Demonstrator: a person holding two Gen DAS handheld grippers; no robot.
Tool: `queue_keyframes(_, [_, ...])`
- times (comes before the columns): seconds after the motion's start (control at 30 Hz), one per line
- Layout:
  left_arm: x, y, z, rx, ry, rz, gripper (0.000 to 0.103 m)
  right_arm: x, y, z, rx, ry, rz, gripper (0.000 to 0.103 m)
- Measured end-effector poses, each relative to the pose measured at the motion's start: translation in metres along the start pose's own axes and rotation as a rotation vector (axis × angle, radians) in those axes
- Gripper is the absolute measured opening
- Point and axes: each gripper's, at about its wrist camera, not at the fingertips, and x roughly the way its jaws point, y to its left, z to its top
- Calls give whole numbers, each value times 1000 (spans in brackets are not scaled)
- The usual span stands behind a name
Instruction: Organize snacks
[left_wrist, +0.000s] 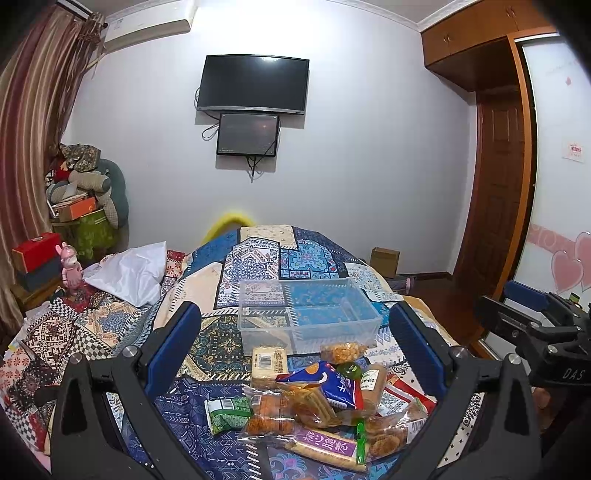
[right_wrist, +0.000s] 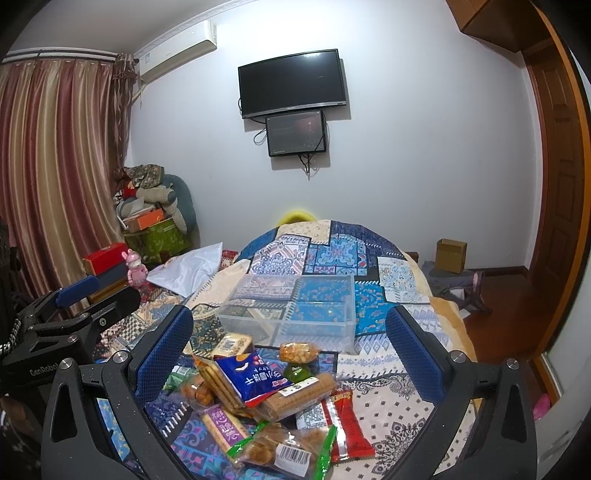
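While both grippers hang wide open, the snacks (left_wrist: 310, 398) lie piled on the bed (left_wrist: 207, 413), just before the empty clear bin (left_wrist: 308, 314).
Because the packets overlap, the left gripper (left_wrist: 295, 343) or right gripper (right_wrist: 288, 347) may drag a neighbour, and the soft quilt may let a thin wrapper slip.

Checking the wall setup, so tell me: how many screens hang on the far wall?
2: a large dark screen high on the wall, and a smaller screen directly below it, cables dangling underneath. None seems hidden.
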Motion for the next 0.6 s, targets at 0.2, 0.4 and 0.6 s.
queue_keyframes(0.2, [1, 4, -2, -6, 5, -2, 103, 4, 1, -2, 0, 11, 3, 103])
queue_keyframes(0.4, [14, 13, -9, -10, 42, 3, 103, 16, -4, -5, 2, 48, 7, 103])
queue_keyframes(0.6, [33, 30, -22, -9, 94, 41, 95, 34, -15, -17, 10, 125, 2, 103])
